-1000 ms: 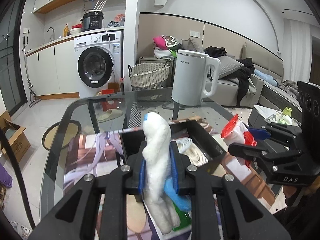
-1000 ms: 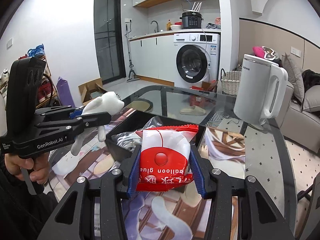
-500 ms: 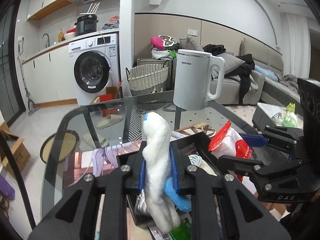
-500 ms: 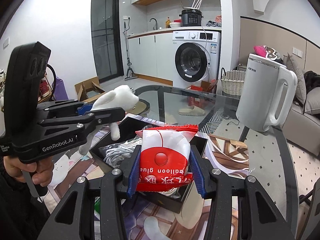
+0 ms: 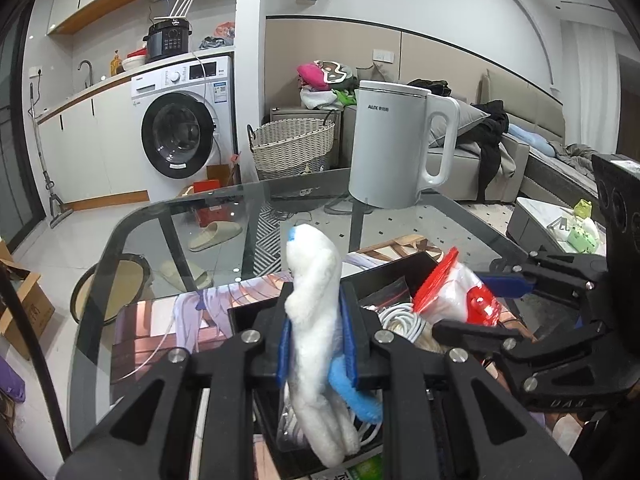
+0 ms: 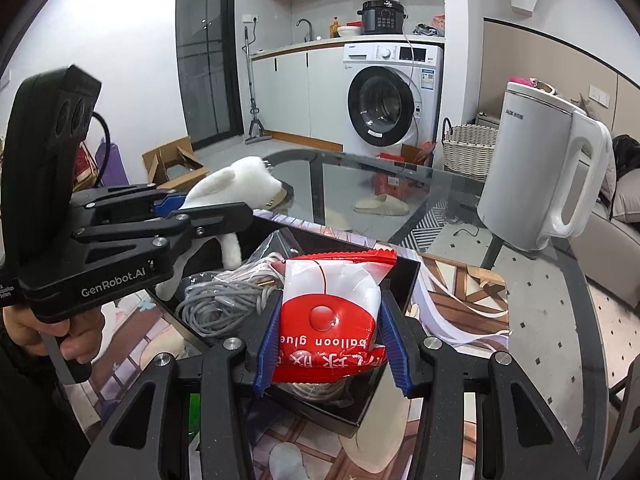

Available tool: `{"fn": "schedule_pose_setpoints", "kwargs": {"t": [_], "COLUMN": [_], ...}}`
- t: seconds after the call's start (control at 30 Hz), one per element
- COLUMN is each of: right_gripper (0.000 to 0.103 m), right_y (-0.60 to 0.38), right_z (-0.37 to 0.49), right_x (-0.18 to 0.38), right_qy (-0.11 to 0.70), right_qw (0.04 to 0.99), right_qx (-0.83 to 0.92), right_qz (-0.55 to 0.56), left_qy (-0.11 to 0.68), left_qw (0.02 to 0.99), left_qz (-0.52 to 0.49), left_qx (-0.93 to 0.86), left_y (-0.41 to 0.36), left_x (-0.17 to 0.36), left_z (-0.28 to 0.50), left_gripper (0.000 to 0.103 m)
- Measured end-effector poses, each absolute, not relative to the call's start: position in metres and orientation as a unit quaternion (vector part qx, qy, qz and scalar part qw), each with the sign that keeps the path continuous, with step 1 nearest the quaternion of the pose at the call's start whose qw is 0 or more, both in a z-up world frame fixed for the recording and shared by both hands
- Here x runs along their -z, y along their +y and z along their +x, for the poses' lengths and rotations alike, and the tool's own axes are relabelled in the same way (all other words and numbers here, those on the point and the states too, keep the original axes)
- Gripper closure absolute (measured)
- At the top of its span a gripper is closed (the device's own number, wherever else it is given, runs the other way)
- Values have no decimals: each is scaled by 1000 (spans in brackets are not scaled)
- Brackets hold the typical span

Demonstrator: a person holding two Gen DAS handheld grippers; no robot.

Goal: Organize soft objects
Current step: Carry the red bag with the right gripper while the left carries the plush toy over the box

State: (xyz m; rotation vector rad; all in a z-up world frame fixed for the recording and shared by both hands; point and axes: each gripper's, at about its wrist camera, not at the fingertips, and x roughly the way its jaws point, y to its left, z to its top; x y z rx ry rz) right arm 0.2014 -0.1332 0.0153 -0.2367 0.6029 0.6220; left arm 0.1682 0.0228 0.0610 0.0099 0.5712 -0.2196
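Observation:
My left gripper [image 5: 316, 332] is shut on a white plush toy [image 5: 316, 292] with blue parts, held upright over the near-left part of a black box [image 6: 400, 276]. It also shows in the right wrist view [image 6: 208, 212] with the plush [image 6: 236, 184] sticking out. My right gripper [image 6: 328, 332] is shut on a red and white balloon glue packet [image 6: 328, 316], held over the box. It shows in the left wrist view [image 5: 500, 304] with the packet [image 5: 452, 292]. The box holds coiled grey cable [image 6: 216, 304] and white cords [image 5: 400, 316].
The box sits on a printed mat [image 6: 452, 308] on a glass table [image 6: 540, 344]. A white electric kettle [image 5: 392, 140] stands at the table's far side. A washing machine [image 5: 180, 136], a wicker basket [image 5: 292, 144] and a sofa [image 5: 480, 160] are beyond.
Both grippers have moved forward over the black box, which now lies closer beneath them. Each keeps its hold on its object.

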Motion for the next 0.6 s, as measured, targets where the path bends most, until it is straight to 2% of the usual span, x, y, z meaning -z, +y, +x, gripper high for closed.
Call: {"fn": "schedule_pose_setpoints", "kwargs": {"t": [0.6], "right_gripper": [57], "right_y": [-120], "right_z": [221], "right_x": [12], "right_qy": [315], "right_qw": [886], "right_qx": [-312], "right_qz": [-139], "left_qy": [284], "left_qw": [950], "left_qz": [7], "left_qx": [126], "left_y": [16], "left_x": [-56], "left_z": [177], "left_gripper": [84]}}
